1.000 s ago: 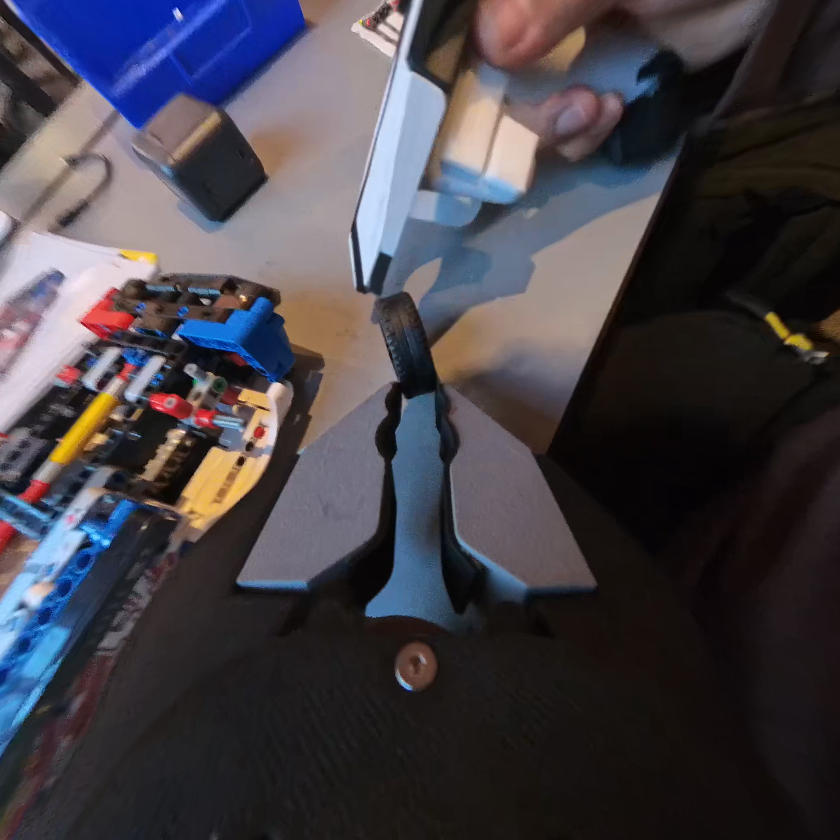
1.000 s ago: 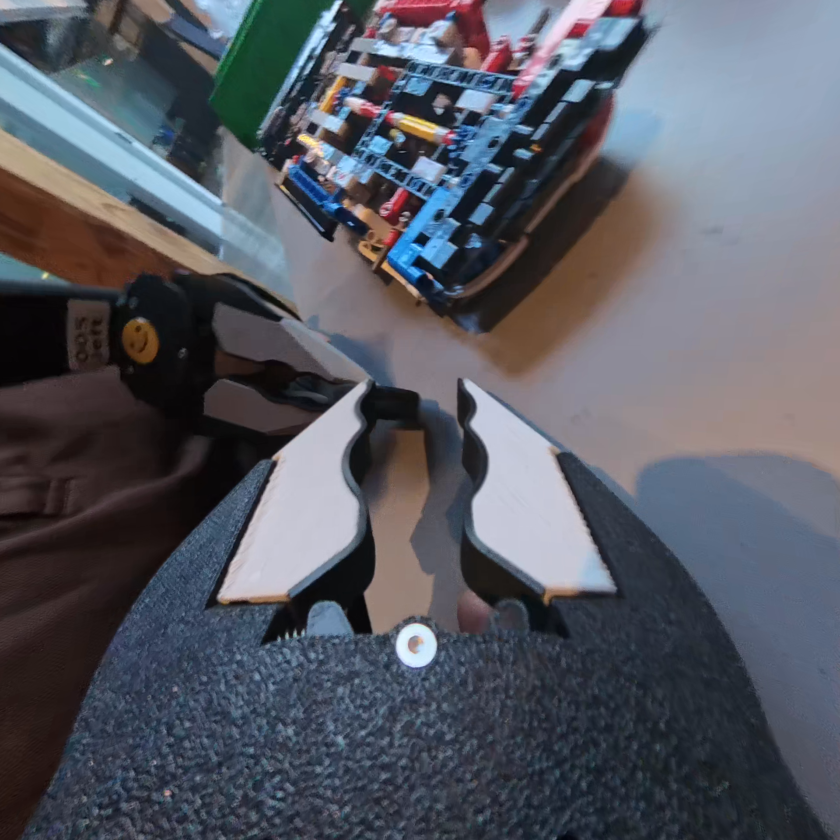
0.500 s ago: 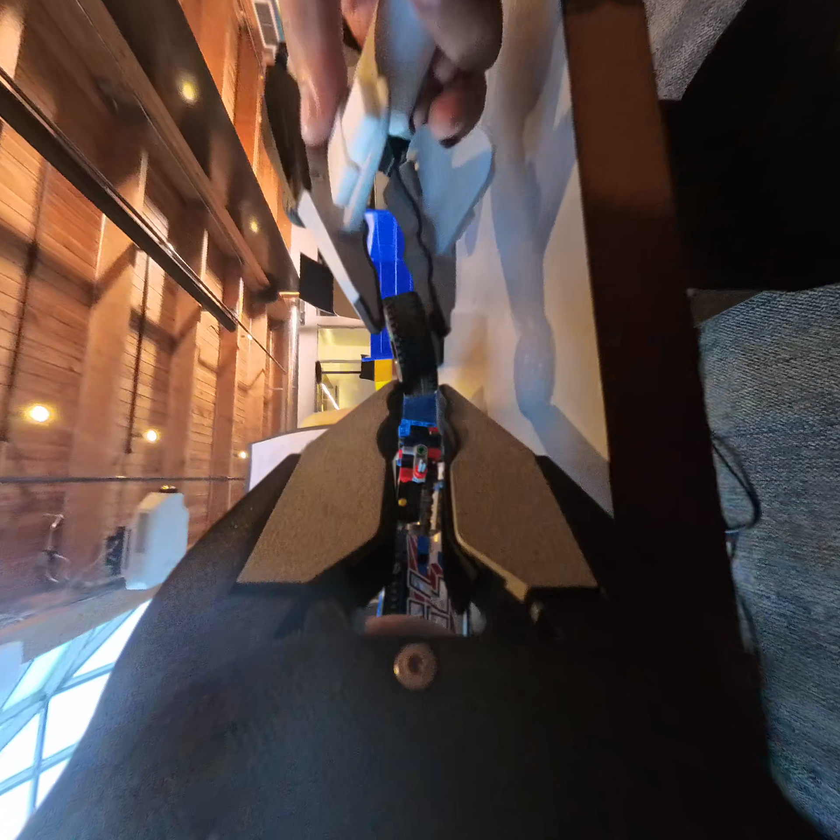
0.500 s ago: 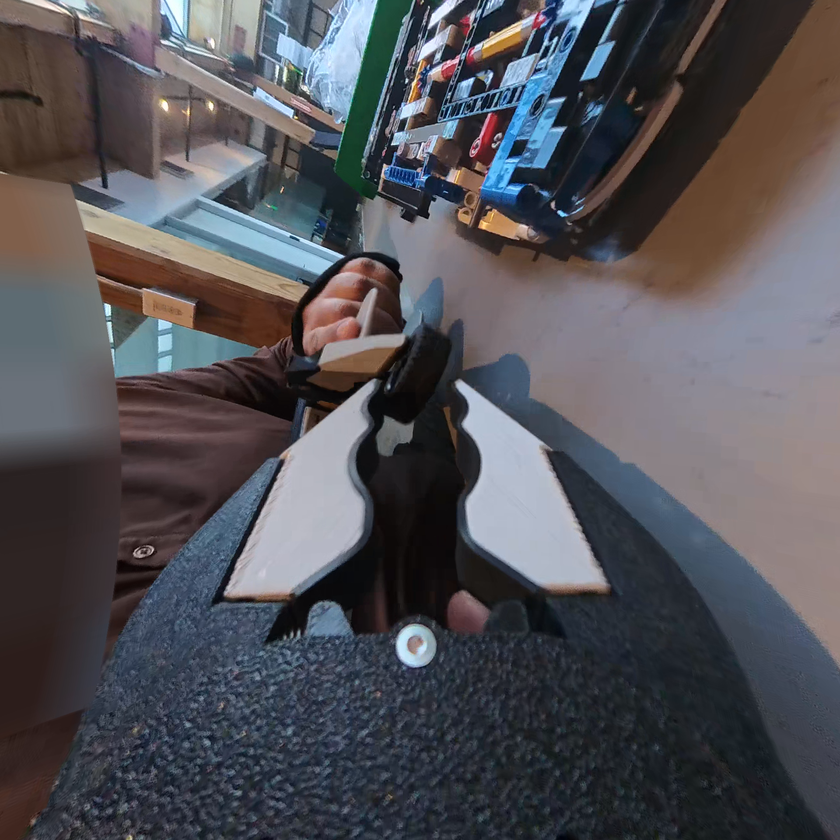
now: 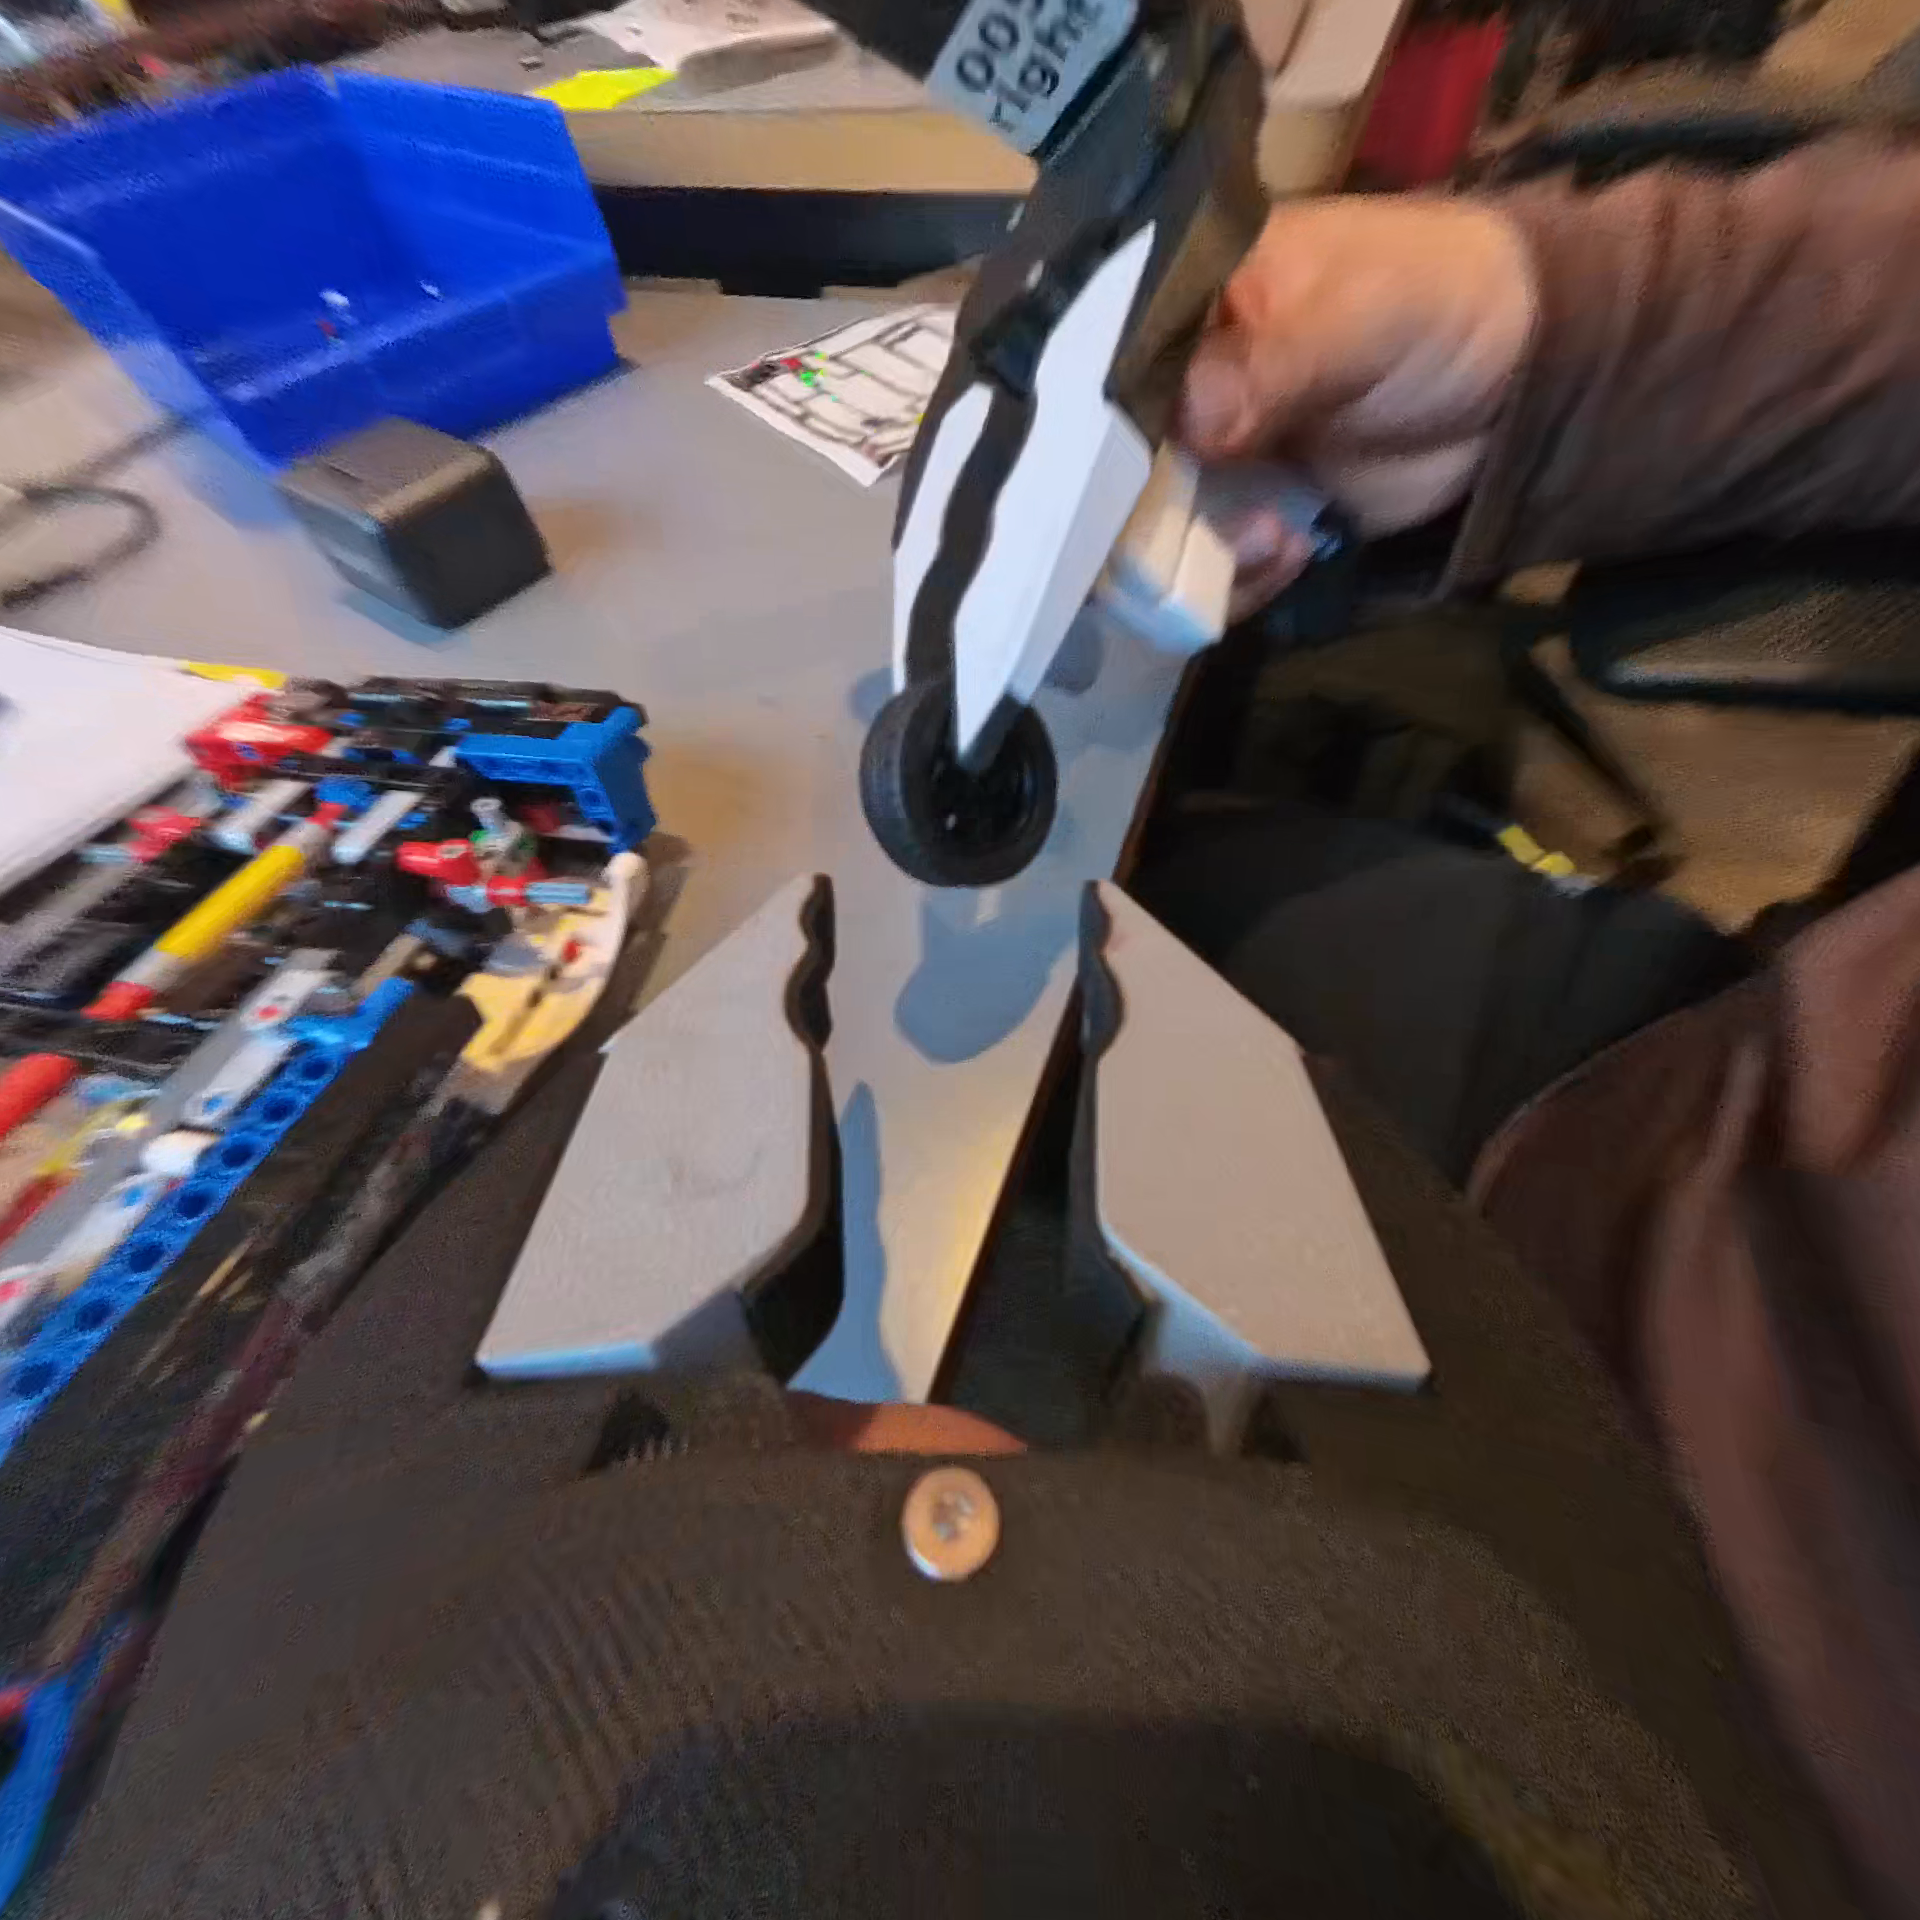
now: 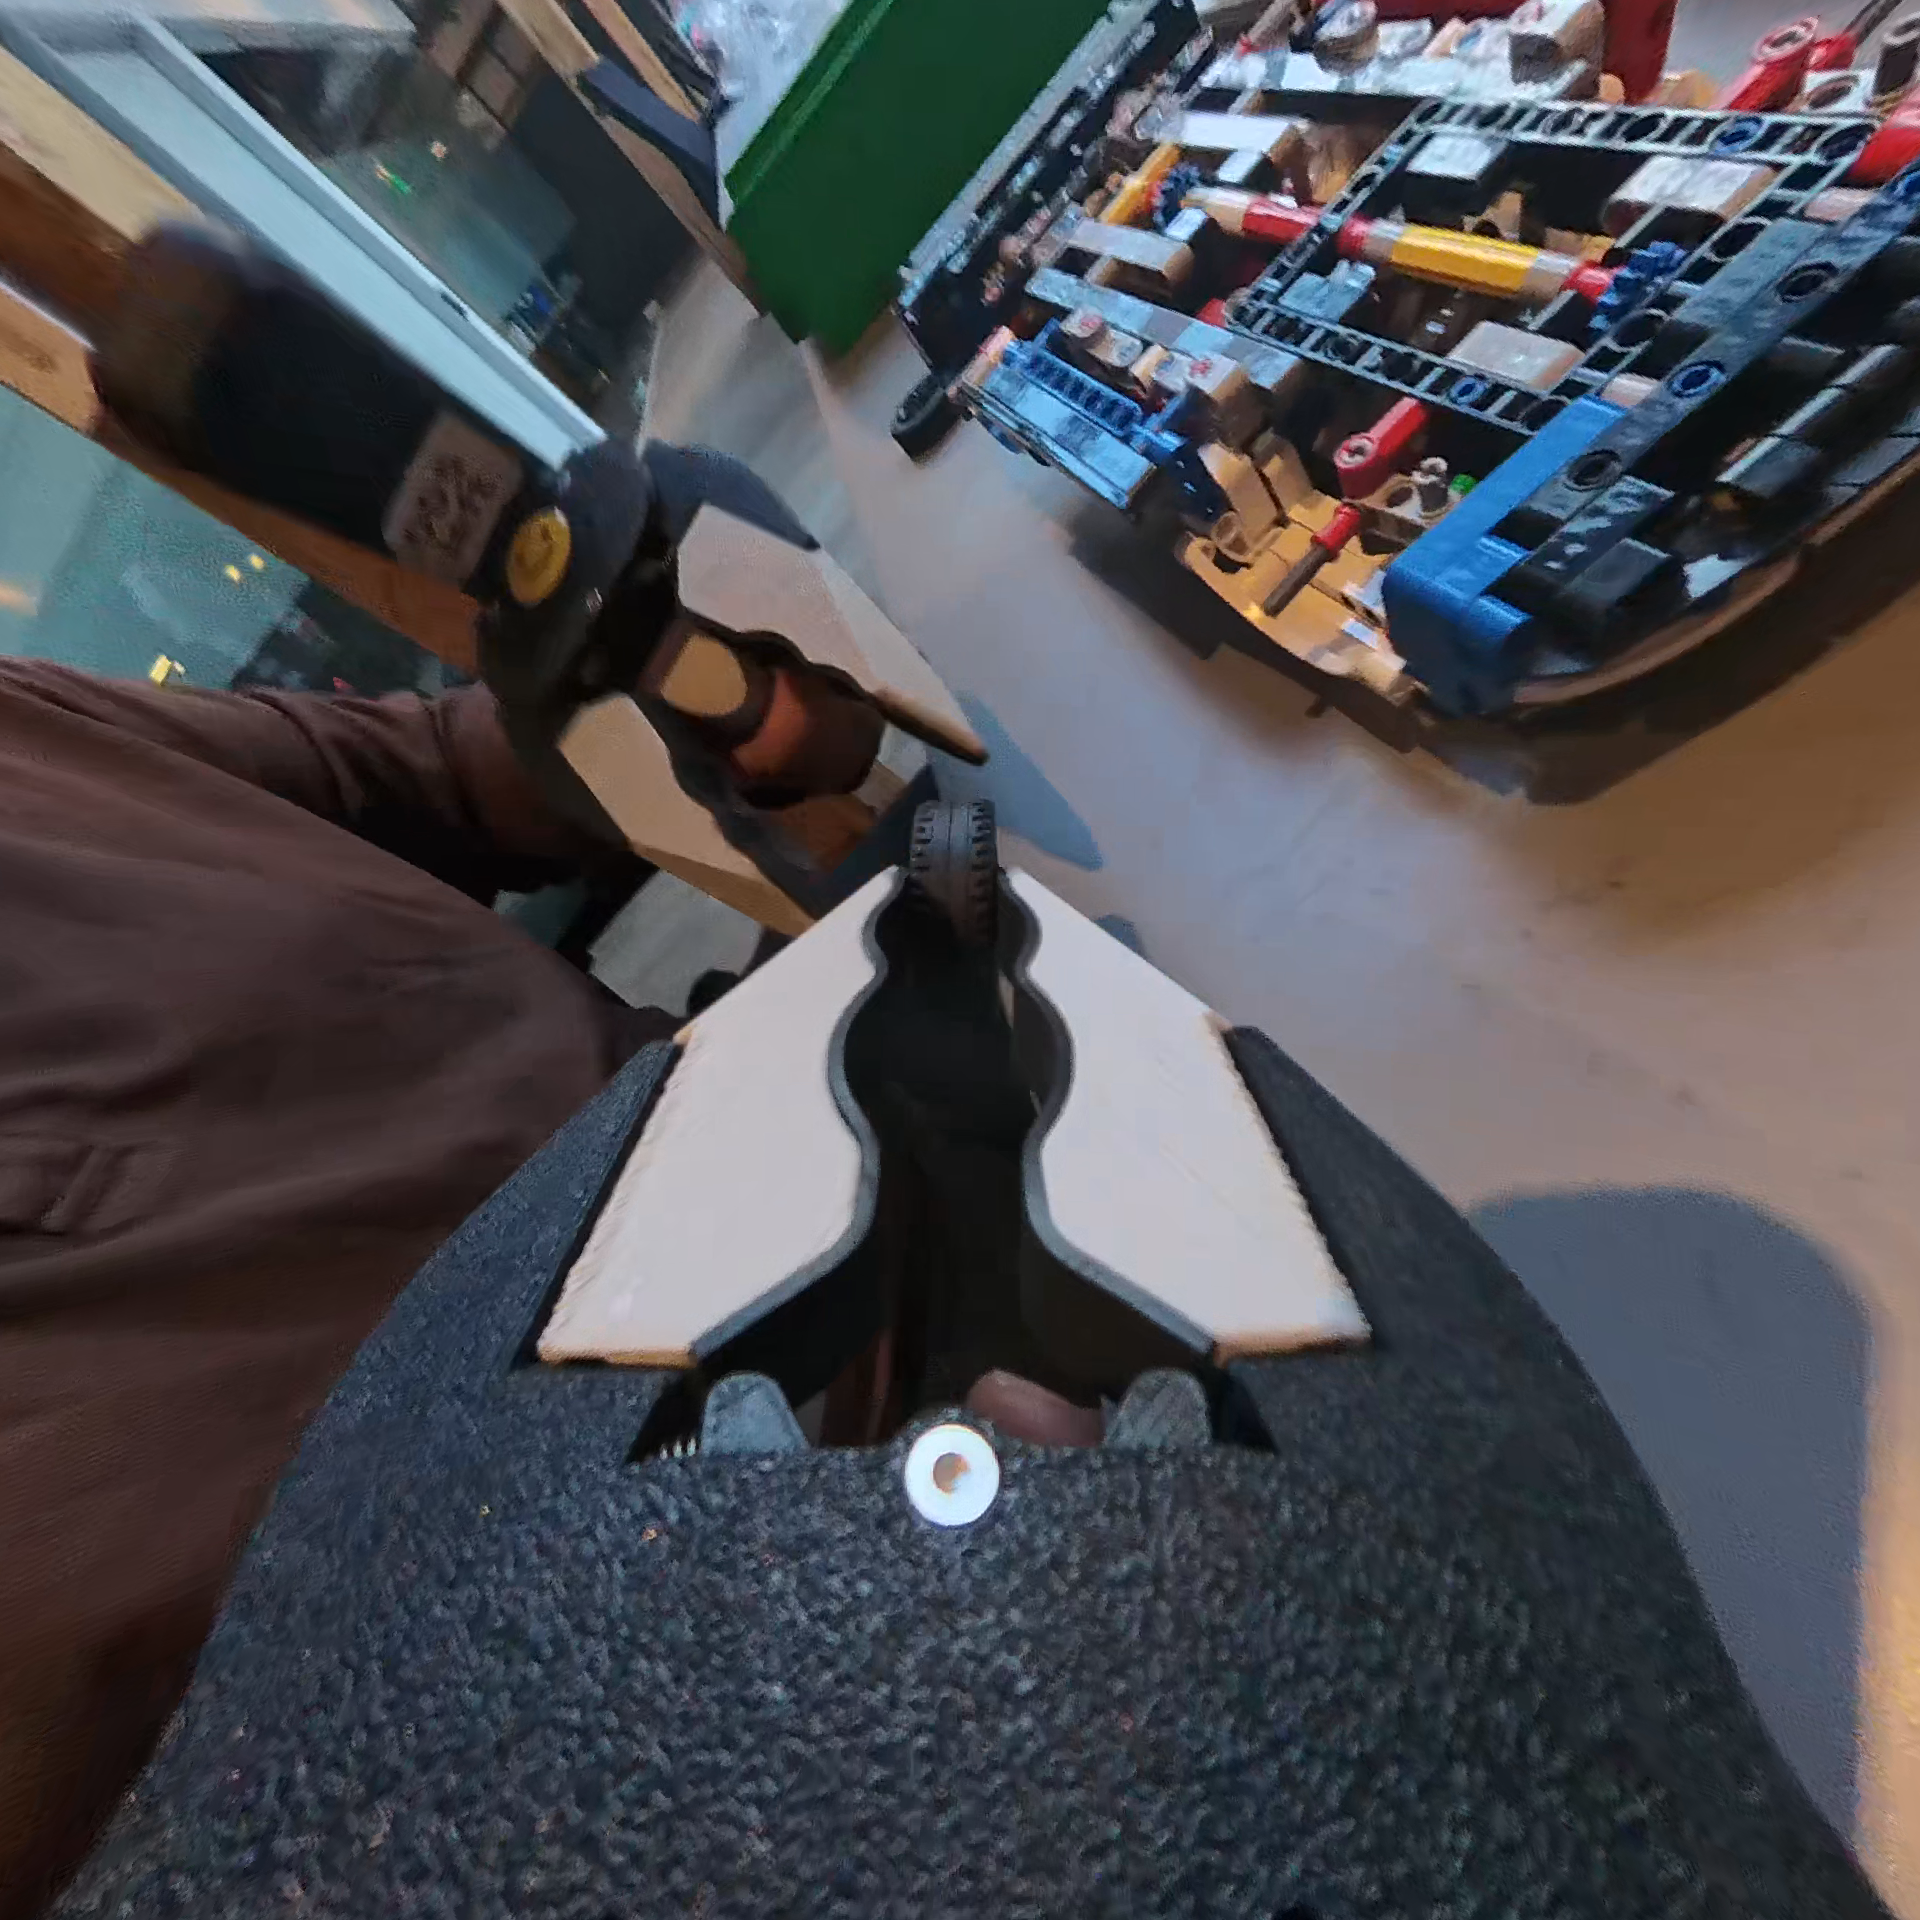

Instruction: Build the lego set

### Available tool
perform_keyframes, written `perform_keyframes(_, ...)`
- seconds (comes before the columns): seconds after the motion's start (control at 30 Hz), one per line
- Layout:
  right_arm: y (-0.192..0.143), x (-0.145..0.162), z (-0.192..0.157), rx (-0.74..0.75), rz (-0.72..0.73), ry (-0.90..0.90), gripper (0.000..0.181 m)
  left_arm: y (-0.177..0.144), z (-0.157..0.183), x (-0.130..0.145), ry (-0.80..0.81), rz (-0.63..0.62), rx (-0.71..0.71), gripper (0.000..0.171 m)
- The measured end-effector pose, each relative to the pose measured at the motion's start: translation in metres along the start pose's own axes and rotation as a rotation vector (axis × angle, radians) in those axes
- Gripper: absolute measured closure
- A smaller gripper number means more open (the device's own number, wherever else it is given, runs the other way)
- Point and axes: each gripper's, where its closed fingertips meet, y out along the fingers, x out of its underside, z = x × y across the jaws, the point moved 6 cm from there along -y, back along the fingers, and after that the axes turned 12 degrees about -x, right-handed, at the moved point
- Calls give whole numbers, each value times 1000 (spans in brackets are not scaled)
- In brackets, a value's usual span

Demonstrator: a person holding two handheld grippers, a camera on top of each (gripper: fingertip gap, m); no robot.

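Note:
A small black wheel (image 5: 956,795) hangs above the grey table (image 5: 707,582), pinched at its hub by the white fingers of my right gripper (image 5: 966,727), which comes down from above. In the right wrist view the wheel (image 6: 951,868) stands on edge between the tips of my right gripper (image 6: 951,883), which is shut on it. My left gripper (image 5: 956,914) is open and empty just below the wheel. It also shows open at the left of the right wrist view (image 6: 883,831). The half-built lego vehicle (image 5: 312,883) lies on the table to the left; the right wrist view (image 6: 1455,364) shows it too.
A blue bin (image 5: 312,239) and a black box (image 5: 416,520) stand at the back left. A printed sheet (image 5: 842,384) lies behind the grippers and a white booklet (image 5: 73,738) by the model. A green bin (image 6: 883,135) stands beyond it. The table edge (image 5: 1153,790) runs just right of the wheel. The grippers are tip to tip, or close to it.
The wheel has passed from my left gripper to my right. The left gripper was shut on it and is now open; the right was open and is now shut on it.

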Motion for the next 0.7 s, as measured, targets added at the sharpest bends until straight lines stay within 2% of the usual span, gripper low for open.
perform_keyframes(0.07, 2, 0, 5, -23, -23, -9, 170, 5, 0, -4, -116, 20, 100, 131)
perform_keyframes(0.17, 1, -6, 10, -91, -10, 0, 170, 18, -16, -3, -226, 3, 94, 159)
perform_keyframes(0.2, -1, -9, 12, -109, 1, 4, 170, 20, -19, -3, -259, -1, 126, 161)
perform_keyframes(0.27, -4, -15, 17, -164, 28, 20, 170, 21, -27, -5, -365, 18, 172, 162)
perform_keyframes(0.37, -5, -25, 27, -235, 69, 73, 170, 23, -38, -7, -466, 46, 146, 163)
perform_keyframes(0.5, -2, -30, 34, -298, 63, 94, 170, 21, -43, -7, -519, 42, 122, 163)
perform_keyframes(0.57, 0, -35, 31, -352, 77, 106, 170, 20, -44, -9, -531, 37, 147, 153)
perform_keyframes(0.7, 3, -41, 32, -336, 65, 72, 170, 19, -49, -10, -537, 43, 156, 159)
